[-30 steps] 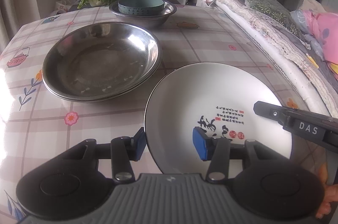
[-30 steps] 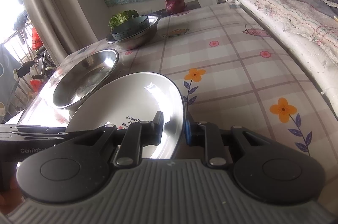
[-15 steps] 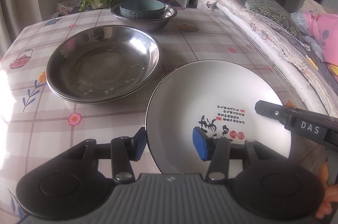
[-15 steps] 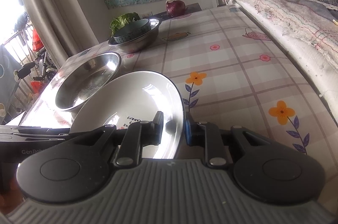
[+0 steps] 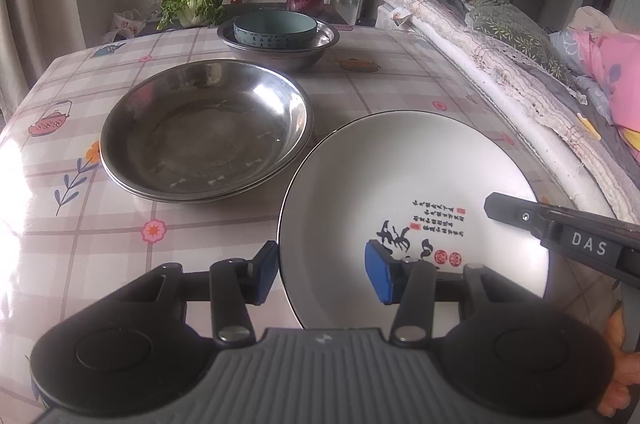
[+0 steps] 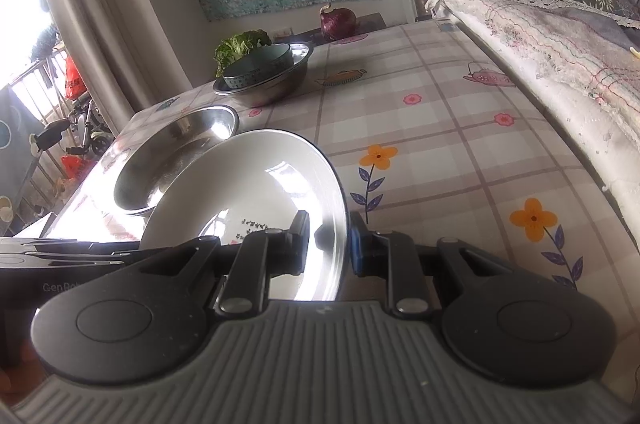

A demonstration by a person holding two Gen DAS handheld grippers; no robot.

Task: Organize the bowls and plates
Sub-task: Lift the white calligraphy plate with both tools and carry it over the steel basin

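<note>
Right wrist view: right gripper (image 6: pixel 329 244) clamped on white plate (image 6: pixel 256 192) rim, plate tilted. Left gripper (image 5: pixel 320 270) open, fingers straddling plate's (image 5: pixel 400 176) near-left rim; steel dish (image 5: pixel 204 128) ahead-left.

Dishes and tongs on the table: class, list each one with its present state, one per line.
white plate: tilted, rim gripped by right tongs
right tongs: shut on the plate's rim
left tongs: open, straddling the plate's near rim
steel plates: stacked, empty
teal bowl: nested in steel bowl
</note>
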